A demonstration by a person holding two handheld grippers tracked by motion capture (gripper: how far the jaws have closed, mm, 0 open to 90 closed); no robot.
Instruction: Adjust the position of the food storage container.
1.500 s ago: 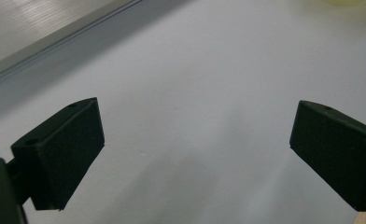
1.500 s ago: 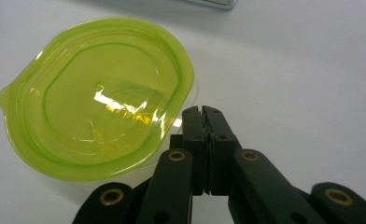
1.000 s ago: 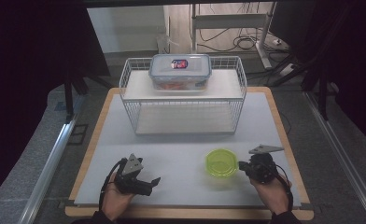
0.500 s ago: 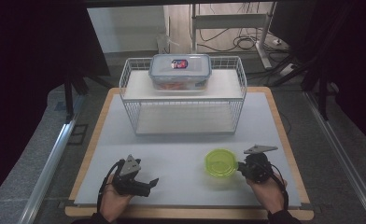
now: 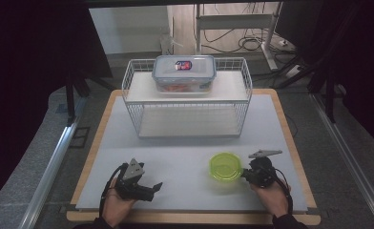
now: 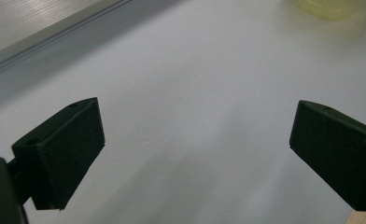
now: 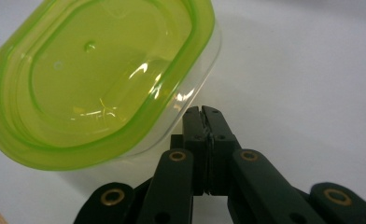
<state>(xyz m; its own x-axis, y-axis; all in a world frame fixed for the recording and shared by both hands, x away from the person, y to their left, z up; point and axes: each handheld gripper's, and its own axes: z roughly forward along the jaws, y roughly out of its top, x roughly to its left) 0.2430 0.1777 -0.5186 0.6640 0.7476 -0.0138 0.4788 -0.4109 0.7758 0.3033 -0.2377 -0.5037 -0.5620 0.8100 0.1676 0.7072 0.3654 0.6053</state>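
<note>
A small clear container with a lime-green lid (image 5: pixel 225 166) sits on the white table top at the front right. My right gripper (image 5: pixel 245 173) is just to its right, held low in a hand. In the right gripper view the jaws are pressed together with nothing between them, and the right gripper (image 7: pixel 203 112) has its tips right at the clear wall under the green lid (image 7: pixel 102 79). At the front left, my left gripper (image 5: pixel 155 186) lies in a hand and points right. The left gripper (image 6: pixel 195 126) has its jaws wide apart over bare table.
A white wire rack (image 5: pixel 128 83) with two shelves stands at the back middle. A clear lidded storage box (image 5: pixel 183 71) sits on its top shelf. The wooden table edge (image 5: pixel 194 218) runs along the front. Bare white surface lies between the two hands.
My right gripper has edged slightly left, closer to the green-lidded container. The left gripper and the container stay where they were.
</note>
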